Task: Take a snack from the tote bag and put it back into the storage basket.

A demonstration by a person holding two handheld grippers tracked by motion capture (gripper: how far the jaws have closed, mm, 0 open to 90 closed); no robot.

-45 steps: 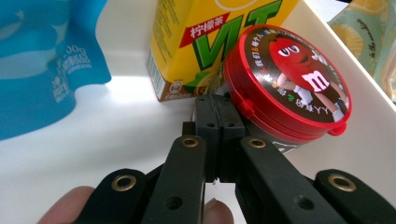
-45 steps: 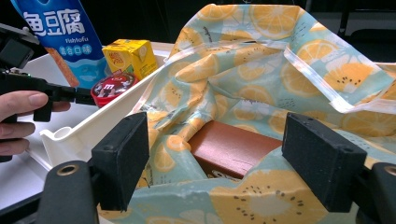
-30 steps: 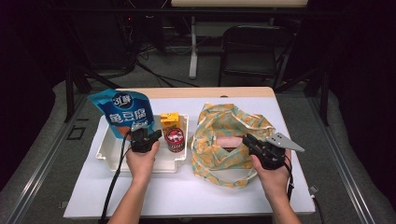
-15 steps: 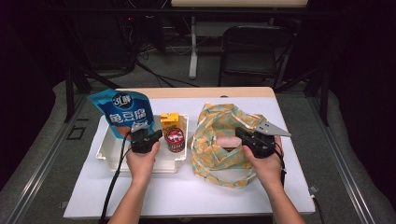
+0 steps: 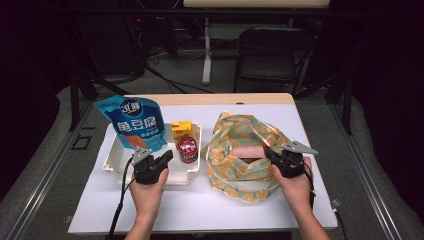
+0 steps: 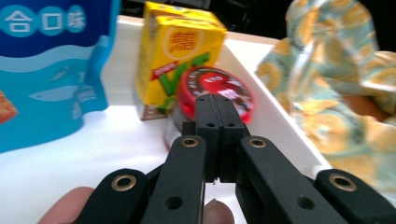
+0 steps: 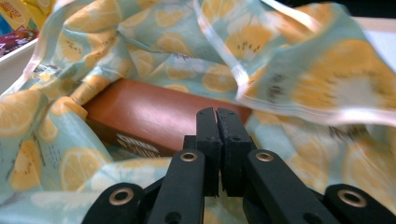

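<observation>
High view: the left hand-held gripper (image 5: 161, 161) hangs over the near part of the white tray (image 5: 113, 159) on the tabletop (image 5: 200, 205), its jaws together and empty, aimed up and to the right at the red-lidded can (image 5: 188, 149). In the left gripper view the closed jaw tips lie just before the can's lid (image 6: 229, 88), with the yellow drink carton (image 6: 177, 56) upright directly behind it and the blue snack pouch (image 6: 51, 65) standing to the left. The right hand-held gripper (image 5: 270, 155) rests at the right edge of the lemon-print cloth bag (image 5: 240, 175), jaws pointing left toward the reddish-brown box (image 5: 248, 151) lying in the bag's mouth. The box's long axis runs left to right across the high view; in the right gripper view it lies on a slant, its far end up and to the left (image 7: 154, 116), with nothing between the jaws. The right jaws have just been closing and now meet, gripping nothing.

Compared with the frame a second earlier, the left hand-held gripper has swung from pointing straight up the tray to pointing at the can, and the right hand-held gripper has moved leftward and lower, closer to the box. Tray contents and bag lie as before.
</observation>
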